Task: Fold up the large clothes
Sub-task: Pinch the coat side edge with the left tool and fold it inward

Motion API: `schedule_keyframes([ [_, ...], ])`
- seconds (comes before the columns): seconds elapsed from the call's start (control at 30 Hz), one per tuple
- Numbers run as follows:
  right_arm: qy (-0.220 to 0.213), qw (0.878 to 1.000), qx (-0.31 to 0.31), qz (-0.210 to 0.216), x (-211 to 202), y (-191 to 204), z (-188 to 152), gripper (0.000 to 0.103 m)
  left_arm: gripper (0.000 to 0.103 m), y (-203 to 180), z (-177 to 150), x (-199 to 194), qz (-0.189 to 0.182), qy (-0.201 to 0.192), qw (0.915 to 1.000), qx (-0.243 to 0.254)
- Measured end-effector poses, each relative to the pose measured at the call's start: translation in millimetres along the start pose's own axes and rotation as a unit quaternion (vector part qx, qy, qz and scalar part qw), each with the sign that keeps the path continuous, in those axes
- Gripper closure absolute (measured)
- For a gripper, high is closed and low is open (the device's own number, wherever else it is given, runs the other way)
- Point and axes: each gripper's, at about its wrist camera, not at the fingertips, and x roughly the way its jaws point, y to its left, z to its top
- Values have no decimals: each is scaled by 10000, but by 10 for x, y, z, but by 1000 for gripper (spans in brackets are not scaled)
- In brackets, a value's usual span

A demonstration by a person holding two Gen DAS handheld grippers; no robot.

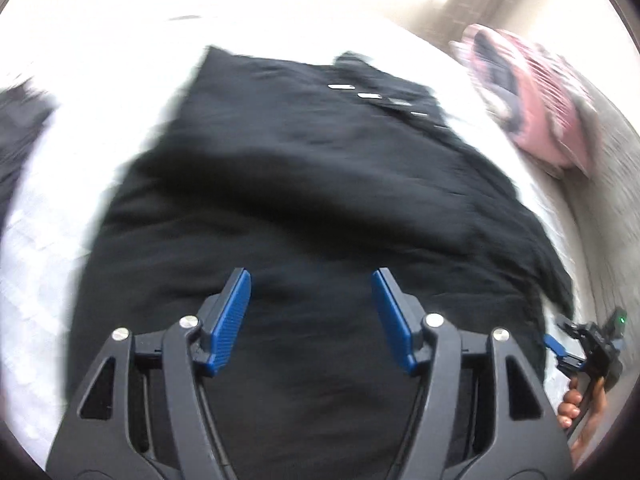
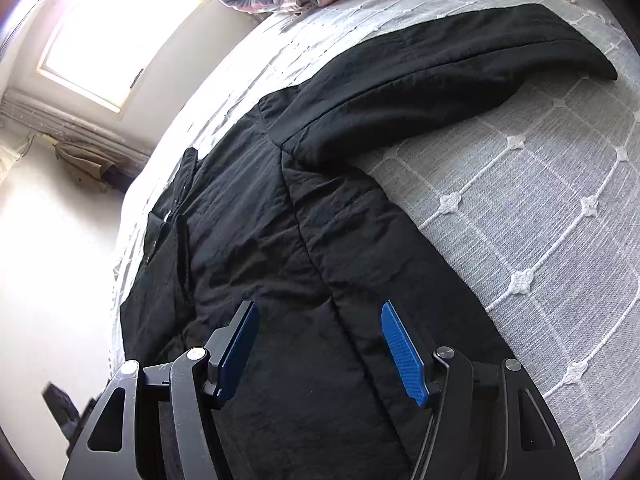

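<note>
**Both grippers empty over a jacket spread on the bed**

Left wrist view: the left hand-held gripper (image 1: 310, 304) has its blue pads (image 1: 228, 320) apart with nothing between them; only the black jacket (image 1: 300, 184) shows behind the gap. The picture is smeared, so fine detail is lost. The jacket lies over the white bed (image 1: 80, 92), its row of pale snaps (image 1: 372, 95) running toward the far right edge. A pink quilt (image 1: 532, 100) sits at the bed's far right corner. At the near right edge a hand (image 1: 580, 412) holds the right hand-held gripper (image 1: 560, 350), close to the jacket's hem; whether it touches cloth I cannot tell here.

Right wrist view: the right hand-held gripper (image 2: 318, 344) also stands apart and empty, hanging above the jacket's (image 2: 260, 240) body near a seam. One sleeve (image 2: 440, 76) stretches out across the checked bed cover (image 2: 540, 220) toward the far edge. The front opening lies by the bed's left edge, near a drop to the floor.

Risks, as I judge them: the puffy fabric is slippery and thick, so a shallow pinch may catch only the top layer and the fold would drag crooked. The body lies close to the bed's left edge, so a pull that way could slide it off. The outstretched sleeve, if left out, would bunch under any fold.
</note>
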Motion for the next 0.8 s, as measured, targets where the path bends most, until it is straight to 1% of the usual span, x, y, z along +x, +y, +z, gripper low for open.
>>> schedule_keyframes([
  [0.07, 33, 10000, -3, -8, 15, 2, -5, 38, 39, 397, -94, -149, 386, 54, 9991, -175],
  [0.13, 30, 10000, 3, -6, 16, 3, -7, 38, 39, 694, -215, -261, 654, 122, 9974, -265],
  [0.2, 22, 10000, 13, 6, 14, 2, -8, 38, 39, 932, -350, -357, 800, 175, 9960, -344],
  [0.23, 18, 10000, 14, 6, 15, 5, -8, 38, 39, 1045, -441, -386, 843, 282, 9954, -353],
  [0.33, 20, 10000, 4, -4, 19, 4, -11, 38, 39, 1232, -710, -413, 757, 557, 9951, -297],
  [0.47, 35, 10000, 12, -54, 36, -2, -17, 38, 39, 1252, -969, -384, 479, 737, 9959, -210],
  [0.5, 39, 10000, -2, -75, 42, 1, -21, 38, 42, 1265, -1029, -385, 437, 742, 9960, -242],
  [0.53, 44, 9999, -17, -90, 44, 5, -24, 38, 47, 1258, -1070, -397, 419, 672, 9966, -234],
  [0.57, 44, 9999, -38, -108, 48, 11, -28, 38, 63, 1250, -1103, -415, 460, 619, 9968, -189],
  [0.6, 46, 9999, -59, -129, 53, 16, -32, 38, 84, 1235, -1116, -431, 529, 582, 9968, -162],
  [0.63, 49, 9999, -68, -138, 53, 17, -36, 38, 94, 1225, -1122, -451, 601, 568, 9965, -158],
  [0.7, 49, 9999, -72, -140, 53, 20, -37, 38, 96, 1206, -1139, -517, 627, 511, 9966, -169],
  [0.8, 51, 9998, -83, -150, 54, 23, -38, 38, 97, 1186, -1185, -617, 762, 405, 9963, -35],
])
